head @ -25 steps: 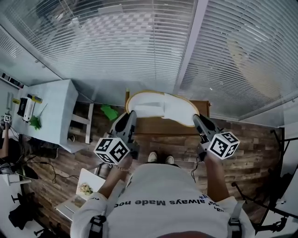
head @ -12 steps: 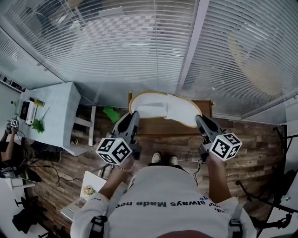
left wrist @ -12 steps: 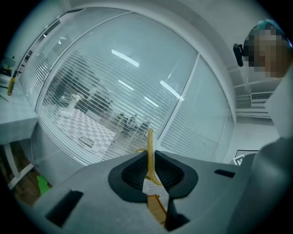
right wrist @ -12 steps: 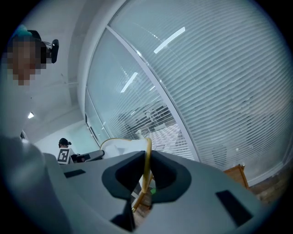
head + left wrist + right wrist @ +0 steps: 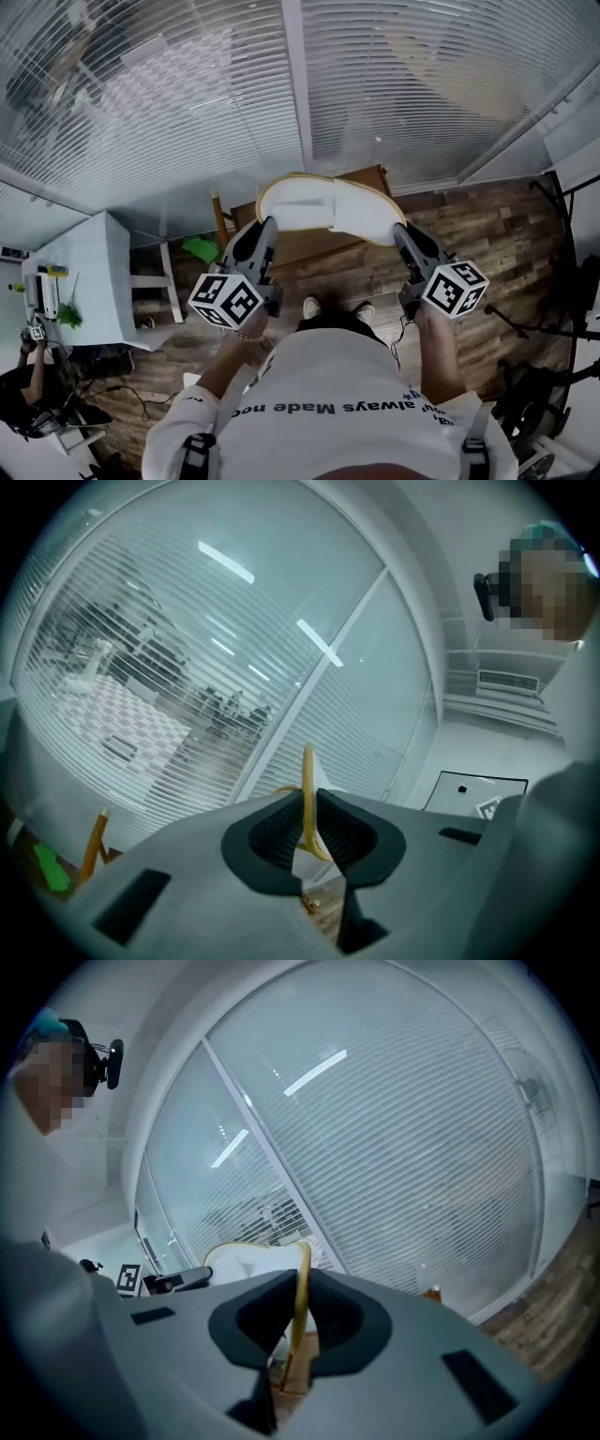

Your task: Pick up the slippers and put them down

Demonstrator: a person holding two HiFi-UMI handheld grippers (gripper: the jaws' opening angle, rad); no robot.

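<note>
Slatted blinds (image 5: 187,112) and a wood floor (image 5: 469,225) lie beyond your jaws. You hold the slipper (image 5: 328,208) in the air, its long axis running from the left gripper (image 5: 266,225) across to the right gripper (image 5: 398,230). Each pair of jaws pinches its yellow rim edge-on, one at each end, so neither hand is nearer. Just below and ahead of the jaws lies the wooden tabletop (image 5: 314,251). A green thing (image 5: 200,248) sits outside the left jaws, likely out of the way.

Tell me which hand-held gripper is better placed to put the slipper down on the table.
Neither alone: the left hand-held gripper and the right hand-held gripper each pinch one end of the slipper above the table, so both lower together.
</note>
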